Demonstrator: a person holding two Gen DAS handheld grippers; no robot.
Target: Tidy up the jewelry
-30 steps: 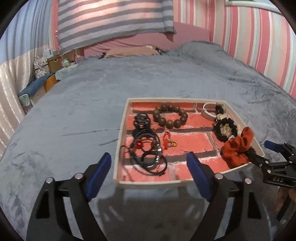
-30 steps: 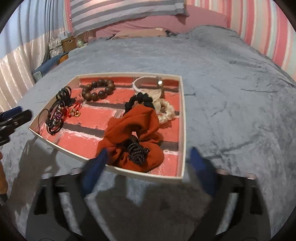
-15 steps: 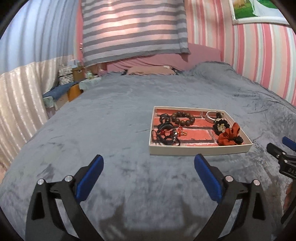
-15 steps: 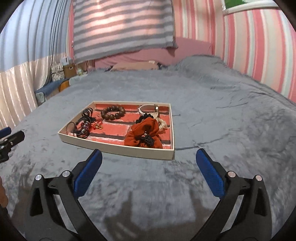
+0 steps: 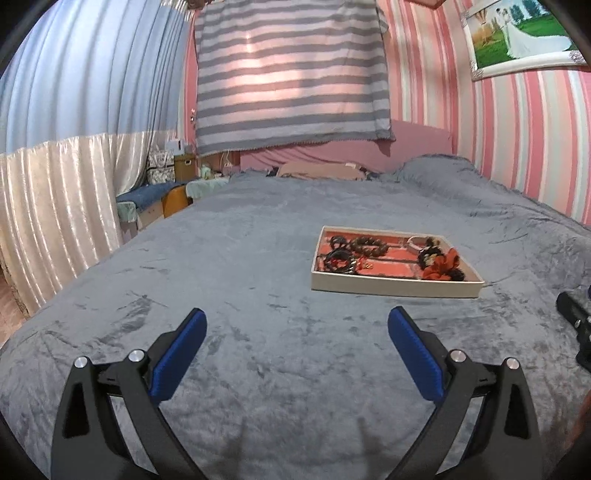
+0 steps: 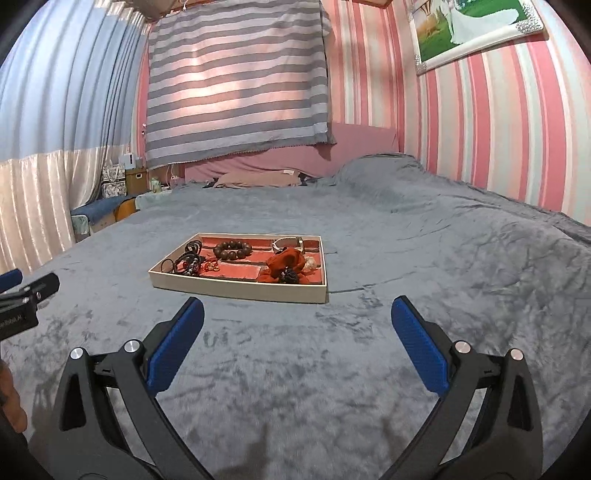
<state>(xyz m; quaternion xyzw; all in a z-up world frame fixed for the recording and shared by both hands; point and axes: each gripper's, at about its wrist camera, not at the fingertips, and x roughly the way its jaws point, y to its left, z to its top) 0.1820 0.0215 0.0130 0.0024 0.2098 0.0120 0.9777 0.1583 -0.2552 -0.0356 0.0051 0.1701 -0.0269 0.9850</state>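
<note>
Over the grey bedspread (image 5: 258, 258), both grippers (image 5: 297, 328) (image 6: 297, 317) gape wide, seemingly empty.

Wide bed (image 5: 258, 258) under a grey plush blanket (image 6: 424, 277). Behind it, a pink headboard (image 6: 354, 144) and a beige pillow (image 6: 258, 179). Above, a grey-and-white striped cloth (image 5: 291, 74), backlit, glowing warm. Pink-and-white striped wallpaper (image 6: 480, 129) on the right, bearing a white-framed picture (image 6: 476, 26). On the left, pale blue and shiny cream curtains (image 5: 55, 184), plus a cluttered bedside stand (image 5: 177, 166).
</note>
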